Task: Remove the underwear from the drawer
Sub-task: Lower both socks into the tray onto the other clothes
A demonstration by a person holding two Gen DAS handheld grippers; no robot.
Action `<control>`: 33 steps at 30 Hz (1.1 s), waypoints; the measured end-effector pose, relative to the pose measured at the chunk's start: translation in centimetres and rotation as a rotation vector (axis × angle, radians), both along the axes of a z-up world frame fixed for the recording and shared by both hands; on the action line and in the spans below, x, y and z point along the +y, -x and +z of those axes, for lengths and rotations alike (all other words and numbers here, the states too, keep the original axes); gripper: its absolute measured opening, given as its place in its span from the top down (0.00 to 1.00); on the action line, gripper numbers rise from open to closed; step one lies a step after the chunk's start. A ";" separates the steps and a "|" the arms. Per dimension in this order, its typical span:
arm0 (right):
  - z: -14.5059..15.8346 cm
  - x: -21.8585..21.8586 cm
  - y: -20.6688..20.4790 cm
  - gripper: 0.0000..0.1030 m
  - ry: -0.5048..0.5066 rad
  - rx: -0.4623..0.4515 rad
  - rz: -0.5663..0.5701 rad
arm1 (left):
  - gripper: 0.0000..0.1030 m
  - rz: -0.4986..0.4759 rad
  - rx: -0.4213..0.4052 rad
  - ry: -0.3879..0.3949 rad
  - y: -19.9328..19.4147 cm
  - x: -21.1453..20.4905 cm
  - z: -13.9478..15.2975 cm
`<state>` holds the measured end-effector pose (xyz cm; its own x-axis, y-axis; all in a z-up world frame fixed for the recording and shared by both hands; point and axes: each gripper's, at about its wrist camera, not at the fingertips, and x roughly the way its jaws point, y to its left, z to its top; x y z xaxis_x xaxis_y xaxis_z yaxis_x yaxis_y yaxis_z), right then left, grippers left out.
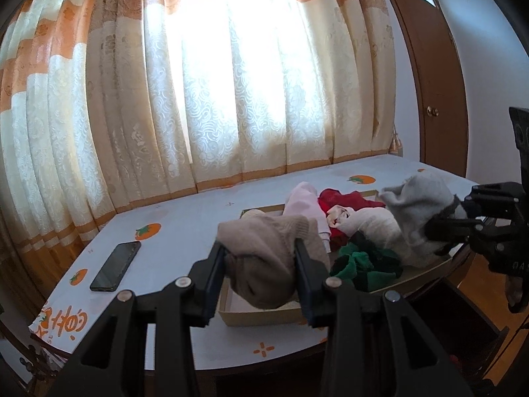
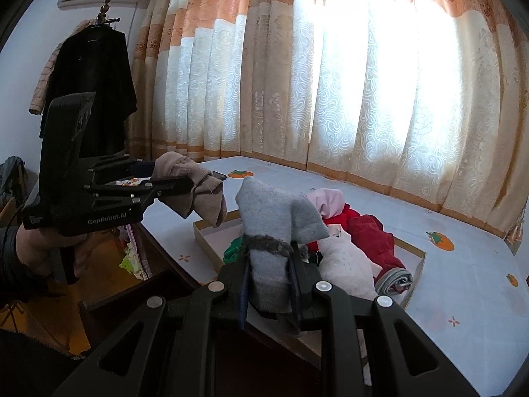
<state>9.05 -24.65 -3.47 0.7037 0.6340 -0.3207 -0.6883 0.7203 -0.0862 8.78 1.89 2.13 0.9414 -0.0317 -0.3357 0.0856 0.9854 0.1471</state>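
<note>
My left gripper (image 1: 259,254) is shut on a beige knitted garment (image 1: 264,241), held above the near end of a shallow cardboard box (image 1: 258,317). At the right edge of the left wrist view, the right gripper (image 1: 433,226) grips a grey garment (image 1: 416,205). In the right wrist view my right gripper (image 2: 269,258) is shut on that grey garment (image 2: 274,218), which sticks up between the fingers. The left gripper (image 2: 190,183), in a person's hand, holds the beige garment (image 2: 198,195) out at the left. The box (image 2: 421,256) holds pink, red, white and green clothes.
The box lies on a table (image 1: 185,228) covered with a white cloth printed with orange fruit. A black phone (image 1: 115,266) lies left of the box. An open dark wooden drawer (image 2: 135,258) with colourful clothes sits below the table's edge. Curtains hang behind; a dark coat (image 2: 96,89) hangs at the left.
</note>
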 end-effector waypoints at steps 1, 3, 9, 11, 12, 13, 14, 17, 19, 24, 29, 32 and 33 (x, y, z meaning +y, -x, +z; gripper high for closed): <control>0.1 0.0 -0.1 0.79 0.002 0.000 -0.001 | 0.63 0.001 0.006 0.002 -0.2 0.1 0.0; 0.3 0.3 -0.4 0.79 0.005 0.000 -0.003 | 0.63 0.004 0.015 0.003 -0.7 0.3 0.1; 0.7 1.2 -1.1 0.79 0.018 0.010 -0.006 | 0.63 0.014 0.043 0.006 -2.0 0.8 -0.1; 0.8 1.5 -1.5 0.79 0.020 0.021 -0.006 | 0.63 0.014 0.055 0.004 -2.5 0.9 -0.3; 0.8 1.6 -1.7 0.78 0.021 0.028 -0.007 | 0.63 0.015 0.060 0.002 -2.7 0.9 -0.3; 0.8 1.7 -2.1 0.78 0.020 0.038 -0.007 | 0.63 0.016 0.065 -0.001 -2.9 0.9 -0.4; 0.8 1.8 -2.2 0.78 0.019 0.043 -0.008 | 0.63 0.017 0.068 -0.003 -3.1 1.0 -0.4; 1.0 2.2 -2.9 0.78 0.021 0.058 -0.010 | 0.63 0.019 0.084 -0.003 -3.6 1.1 -0.5; 1.1 2.5 -3.3 0.78 0.024 0.067 -0.008 | 0.63 0.019 0.097 -0.005 -3.9 1.2 -0.6; 1.0 3.2 -4.4 0.78 0.031 0.101 -0.011 | 0.63 0.017 0.132 0.009 -5.0 1.4 -1.0; 1.0 3.7 -5.6 0.78 0.034 0.131 -0.009 | 0.63 0.008 0.166 0.027 -6.0 1.5 -1.3; 1.0 4.4 -6.1 0.78 0.047 0.136 -0.008 | 0.63 0.008 0.182 0.029 -6.5 1.4 -1.5; 1.0 4.6 -6.3 0.78 0.051 0.137 -0.006 | 0.63 0.008 0.184 0.031 -6.6 1.4 -1.6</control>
<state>15.32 -20.04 -2.46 0.6547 0.6102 -0.4461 -0.6918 0.7215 -0.0282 15.38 3.30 0.55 0.8645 -0.0374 -0.5012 0.1006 0.9899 0.0996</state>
